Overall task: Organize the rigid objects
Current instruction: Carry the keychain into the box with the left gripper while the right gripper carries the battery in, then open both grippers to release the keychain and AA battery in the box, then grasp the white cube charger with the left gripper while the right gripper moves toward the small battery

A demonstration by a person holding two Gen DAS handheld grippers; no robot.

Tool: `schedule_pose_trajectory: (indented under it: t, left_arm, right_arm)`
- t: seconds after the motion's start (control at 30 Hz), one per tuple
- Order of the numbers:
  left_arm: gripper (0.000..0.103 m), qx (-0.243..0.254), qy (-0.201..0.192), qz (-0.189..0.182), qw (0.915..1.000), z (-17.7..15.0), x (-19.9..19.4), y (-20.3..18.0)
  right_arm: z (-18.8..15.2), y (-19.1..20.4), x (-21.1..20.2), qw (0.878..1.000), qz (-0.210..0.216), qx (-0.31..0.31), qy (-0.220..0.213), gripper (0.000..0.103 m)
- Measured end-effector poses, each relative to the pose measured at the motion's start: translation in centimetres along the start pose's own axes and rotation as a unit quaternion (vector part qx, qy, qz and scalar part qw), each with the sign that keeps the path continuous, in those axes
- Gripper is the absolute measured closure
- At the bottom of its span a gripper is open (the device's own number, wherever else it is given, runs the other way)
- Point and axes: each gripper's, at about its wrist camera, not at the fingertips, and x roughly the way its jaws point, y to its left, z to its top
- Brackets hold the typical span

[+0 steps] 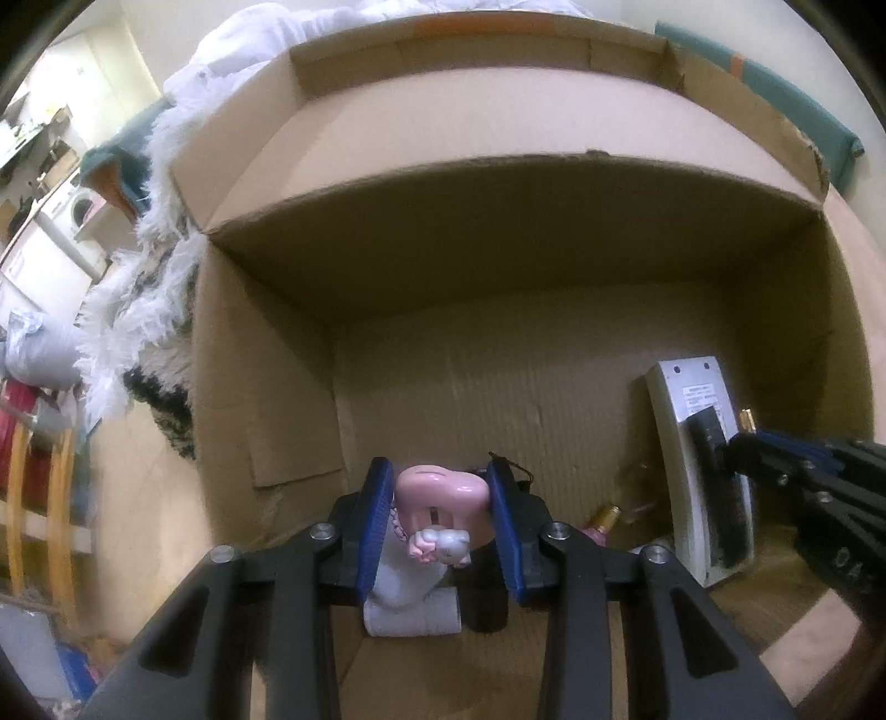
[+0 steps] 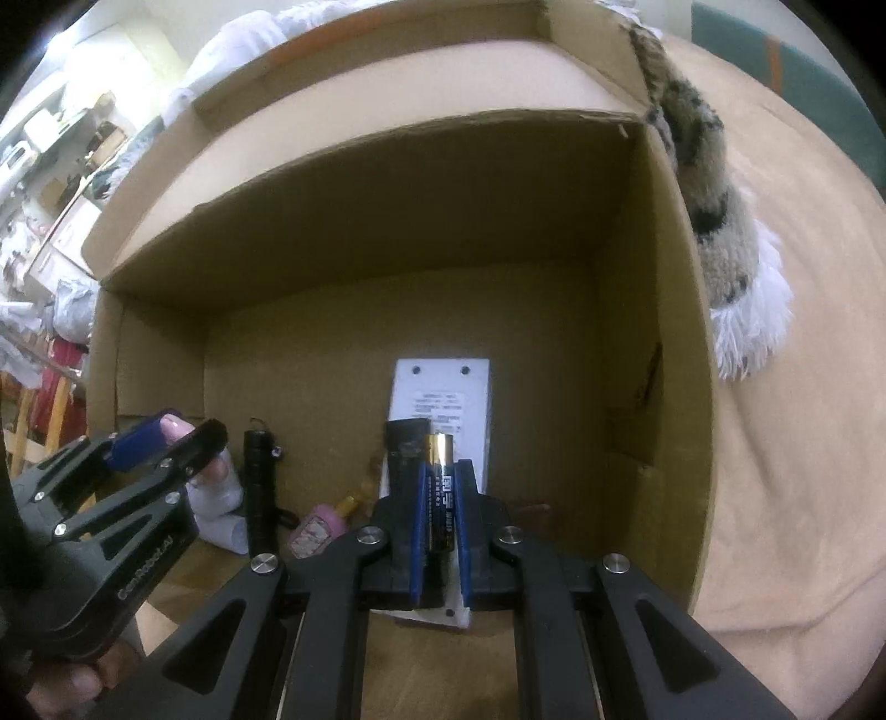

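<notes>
left wrist view: the left gripper [image 1: 440,526] is clamped on a pink figurine [image 1: 440,493] down inside the cardboard box [image 1: 498,249], white remote [image 1: 700,459] lying off to the right; right wrist view – the right gripper [image 2: 441,515] is pinching a battery [image 2: 440,493] just over that same remote [image 2: 443,399], black flashlight [image 2: 260,487] to its left

Place: a lived-in home room
Signs: a washer [image 1: 83,210] is standing at the far left, a shaggy rug [image 1: 149,310] is lying beside the box [image 1: 498,232], bedding [image 1: 232,50] is piling up behind, cluttered shelves [image 2: 61,149] are lining the wall
</notes>
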Motion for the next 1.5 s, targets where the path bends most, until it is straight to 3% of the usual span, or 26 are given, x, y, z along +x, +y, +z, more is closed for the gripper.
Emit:
schedule_pose_trajectory:
  t: [0.43,0.57,0.63,0.67,0.7,0.77,0.83,1.07,1.3,1.4,1.5]
  left_arm:
    - [0.071,-0.005,0.023,-0.005,0.9997,0.2,1.6,-0.2]
    - [0.071,-0.007,0.022,-0.008,0.9997,0.2,1.5,0.0]
    - [0.069,-0.008,0.026,-0.012,0.9996,0.3,1.4,0.1]
    - [0.067,-0.009,0.026,-0.013,0.9995,0.2,1.3,0.4]
    - [0.057,-0.011,0.026,-0.014,0.9995,0.3,1.0,0.3]
    - [0.049,-0.016,0.017,-0.016,0.9996,0.3,0.5,0.6]
    - [0.034,-0.021,0.010,-0.015,0.9996,0.4,-0.2,0.4]
    - [0.033,-0.026,-0.002,-0.012,0.9996,0.4,-2.1,1.2]
    - [0.033,-0.031,-0.015,0.003,0.9994,-0.6,-4.6,2.2]
    - [0.033,-0.036,-0.023,-0.018,0.9989,-1.5,-6.0,2.9]
    - [0.033,-0.041,-0.030,0.001,0.9987,-2.3,-6.8,3.6]
  right_arm:
    - [0.3,-1.3,-0.1,1.000,0.016,0.022,0.005,0.092]
    - [0.5,-1.2,-0.6,0.999,0.038,0.029,-0.008,0.092]
    - [0.6,-1.3,-0.9,0.998,0.046,0.032,-0.010,0.084]
    - [0.6,-1.4,-1.1,0.998,0.050,0.036,-0.011,0.076]
    - [0.6,-1.6,-1.2,0.998,0.055,0.040,-0.012,0.069]
    - [0.6,-1.9,-1.7,0.997,0.055,0.048,-0.019,0.060]
    - [0.7,-2.1,-2.2,0.996,0.063,0.050,-0.026,0.059]
    - [0.6,-1.6,-3.4,0.995,0.082,0.042,-0.048,0.033]
    - [-0.3,-3.0,-5.5,0.989,0.106,0.074,-0.075,0.032]
    - [-1.0,-4.4,-6.4,0.984,0.121,0.100,-0.082,0.032]
    - [-1.6,-5.2,-7.4,0.982,0.123,0.115,-0.091,0.032]
